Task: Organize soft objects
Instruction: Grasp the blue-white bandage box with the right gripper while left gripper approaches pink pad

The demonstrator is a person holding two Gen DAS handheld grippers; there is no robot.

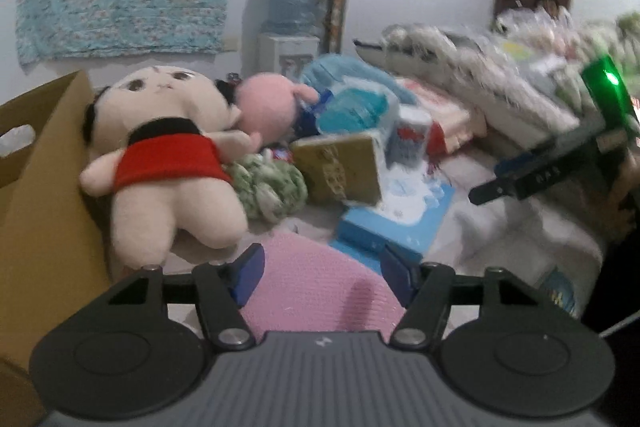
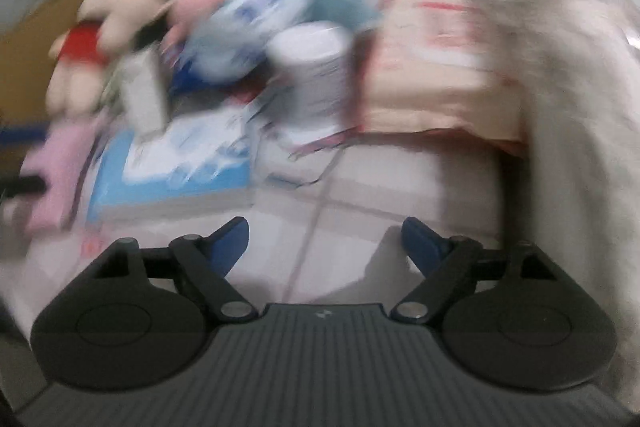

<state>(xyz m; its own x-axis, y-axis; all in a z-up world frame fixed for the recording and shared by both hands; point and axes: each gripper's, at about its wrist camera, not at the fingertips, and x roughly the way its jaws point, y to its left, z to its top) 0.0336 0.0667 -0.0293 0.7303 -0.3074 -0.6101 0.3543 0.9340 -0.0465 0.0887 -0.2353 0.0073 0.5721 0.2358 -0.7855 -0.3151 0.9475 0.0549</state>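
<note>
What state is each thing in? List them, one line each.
Left gripper: open, empty, over the pink cloth.
Right gripper: open, empty, view blurred.
Pink cloth: lying flat.
Doll in red top: lying on its back against the cardboard box.
Cardboard box: upright; contents not visible.
Pink plush: lying behind the doll.
Green knitted bundle: bunched beside the doll.
White can: upright.
Blue flat box: lying flat.

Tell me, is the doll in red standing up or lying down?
Lying down. The doll sprawls beside the cardboard box, feet toward the camera.
</note>
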